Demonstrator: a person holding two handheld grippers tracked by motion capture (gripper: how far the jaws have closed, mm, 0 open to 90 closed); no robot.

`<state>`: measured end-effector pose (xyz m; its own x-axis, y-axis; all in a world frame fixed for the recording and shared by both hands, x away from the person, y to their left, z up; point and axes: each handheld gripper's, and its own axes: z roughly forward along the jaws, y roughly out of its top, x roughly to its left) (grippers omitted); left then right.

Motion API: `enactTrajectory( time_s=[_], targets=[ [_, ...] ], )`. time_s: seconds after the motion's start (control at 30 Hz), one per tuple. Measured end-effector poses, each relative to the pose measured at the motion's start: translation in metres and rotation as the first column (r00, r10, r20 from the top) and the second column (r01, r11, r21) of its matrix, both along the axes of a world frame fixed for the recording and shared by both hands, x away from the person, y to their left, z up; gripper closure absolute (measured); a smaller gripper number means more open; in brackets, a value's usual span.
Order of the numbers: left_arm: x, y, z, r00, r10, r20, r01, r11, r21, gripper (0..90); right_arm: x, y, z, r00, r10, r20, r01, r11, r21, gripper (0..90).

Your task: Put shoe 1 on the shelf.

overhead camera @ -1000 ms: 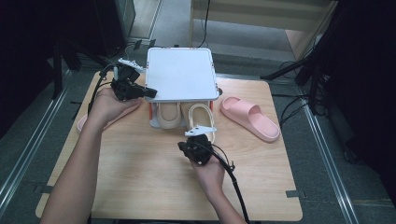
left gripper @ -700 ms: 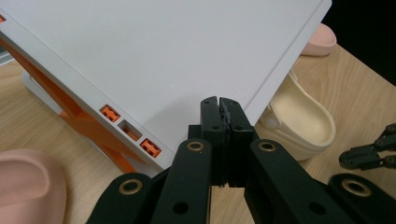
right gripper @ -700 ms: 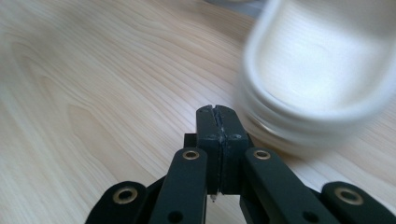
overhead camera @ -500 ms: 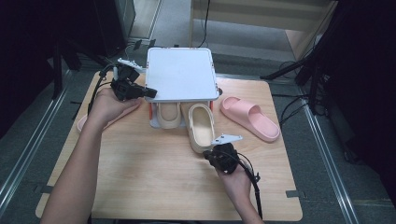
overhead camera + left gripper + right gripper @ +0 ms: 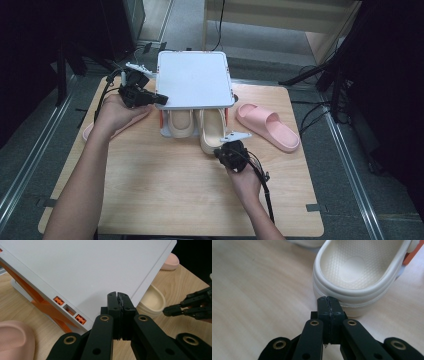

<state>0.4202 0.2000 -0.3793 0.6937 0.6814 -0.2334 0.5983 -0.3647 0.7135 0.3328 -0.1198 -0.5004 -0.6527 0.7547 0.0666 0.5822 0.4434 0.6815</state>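
Both forearms reach forward, left tongs and right tongs with jaws pressed together.

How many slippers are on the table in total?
4. Two cream slippers sit under the white rack: one tucked in, one sticking out. One pink slipper lies right of the rack, another left, mostly hidden by the left hand. Others may be hidden.

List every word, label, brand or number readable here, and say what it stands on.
None: no readable text on the white rack, the cream slippers, the pink slipper or the table.
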Motion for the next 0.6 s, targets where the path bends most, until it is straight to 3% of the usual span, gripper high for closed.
enactTrajectory(
  time_s=[0.3, 0.47, 0.5, 0.6],
  targets=[
    [0.0, -0.001, 0.0, 0.9999, 0.003, 0.011, -0.003, 1.0, 0.004, 89.3, 0.039, 0.018, 0.0, 0.999, -0.044, -0.003, 0.044, 0.998, 0.047, 89.8],
    [-0.001, -0.001, 0.0, 0.9999, 0.003, 0.016, -0.003, 0.9999, 0.012, 89.3, 0.047, 0.024, -0.003, 0.9978, -0.066, 0.006, 0.065, 0.995, 0.073, 89.8],
    [-0.001, -0.002, 0.001, 0.9999, 0.004, 0.016, -0.004, 0.9998, 0.017, 89.3, 0.051, 0.026, -0.005, 0.9976, -0.065, 0.025, 0.063, 0.995, 0.074, 90.0],
    [-0.002, -0.002, 0.001, 0.9999, 0.003, 0.015, -0.003, 0.9998, 0.019, 89.2, 0.054, 0.025, -0.006, 0.9964, -0.084, 0.016, 0.082, 0.992, 0.098, 89.9]
  ],
)
